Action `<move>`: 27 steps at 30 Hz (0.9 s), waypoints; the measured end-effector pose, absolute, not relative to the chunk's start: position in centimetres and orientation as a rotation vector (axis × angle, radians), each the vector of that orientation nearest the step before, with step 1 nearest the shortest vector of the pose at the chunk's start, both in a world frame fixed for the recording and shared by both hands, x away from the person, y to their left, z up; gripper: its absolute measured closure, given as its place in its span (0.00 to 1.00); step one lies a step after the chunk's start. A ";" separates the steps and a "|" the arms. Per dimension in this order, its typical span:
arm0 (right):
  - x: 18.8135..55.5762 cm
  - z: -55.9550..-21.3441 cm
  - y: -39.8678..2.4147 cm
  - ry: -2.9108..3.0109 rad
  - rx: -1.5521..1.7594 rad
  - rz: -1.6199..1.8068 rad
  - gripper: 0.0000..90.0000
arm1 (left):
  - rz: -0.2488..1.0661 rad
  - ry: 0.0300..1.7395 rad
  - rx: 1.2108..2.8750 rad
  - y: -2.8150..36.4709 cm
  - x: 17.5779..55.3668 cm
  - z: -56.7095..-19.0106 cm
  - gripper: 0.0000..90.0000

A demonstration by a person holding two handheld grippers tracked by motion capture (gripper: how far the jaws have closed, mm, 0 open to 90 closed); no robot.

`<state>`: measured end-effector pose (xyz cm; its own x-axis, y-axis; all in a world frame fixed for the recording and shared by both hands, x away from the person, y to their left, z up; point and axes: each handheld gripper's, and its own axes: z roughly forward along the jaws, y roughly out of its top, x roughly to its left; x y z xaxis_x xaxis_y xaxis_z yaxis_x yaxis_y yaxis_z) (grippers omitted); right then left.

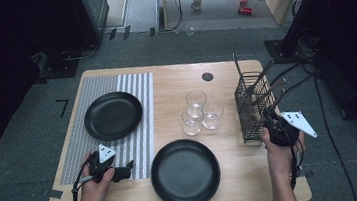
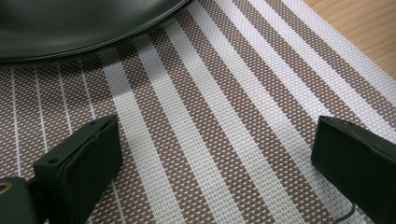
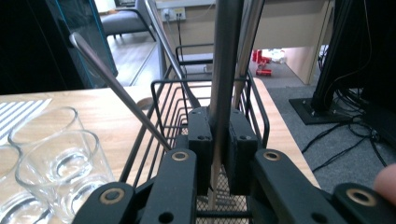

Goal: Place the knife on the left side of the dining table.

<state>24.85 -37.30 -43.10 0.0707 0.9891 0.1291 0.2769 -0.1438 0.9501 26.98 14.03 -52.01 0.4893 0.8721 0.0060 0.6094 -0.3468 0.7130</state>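
Observation:
A black wire cutlery basket [image 1: 249, 115] stands at the table's right side with several metal utensils leaning in it. My right gripper [image 1: 272, 120] is at the basket's near right corner. In the right gripper view its pads [image 3: 201, 135] are shut on one upright steel utensil handle [image 3: 225, 70] above the basket's rim [image 3: 163, 88]. Another handle [image 3: 116, 91] leans away to the left. My left gripper [image 1: 128, 167] rests low over the striped placemat [image 1: 140, 134], open, with only the mat [image 2: 210, 93] between its jaws [image 2: 215, 158].
One black plate [image 1: 113, 115] sits on the placemat, its rim [image 2: 70, 23] just ahead of the left gripper. A second black plate [image 1: 185, 172] lies at the table's front middle. Three clear glasses [image 1: 197, 111] stand left of the basket, close to it [image 3: 60, 163].

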 end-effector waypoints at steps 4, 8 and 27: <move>24.8 -42.4 -37.4 1.298 1.540 1.130 0.93 | 0.516 1.215 2.080 14.0 27.0 -52.0 0.02; 24.6 -41.6 -37.3 1.294 1.523 1.135 0.93 | 0.516 1.215 2.081 14.0 27.0 -52.0 0.02; 24.0 -38.9 -37.4 1.266 1.493 1.167 0.93 | 0.516 1.215 2.081 14.0 27.0 -52.0 0.02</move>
<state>24.05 -37.37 -38.91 0.0578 0.9896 0.1319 0.2111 -0.1412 0.9672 26.98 14.02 -52.01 0.4891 0.8722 0.0057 0.6096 -0.3465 0.7130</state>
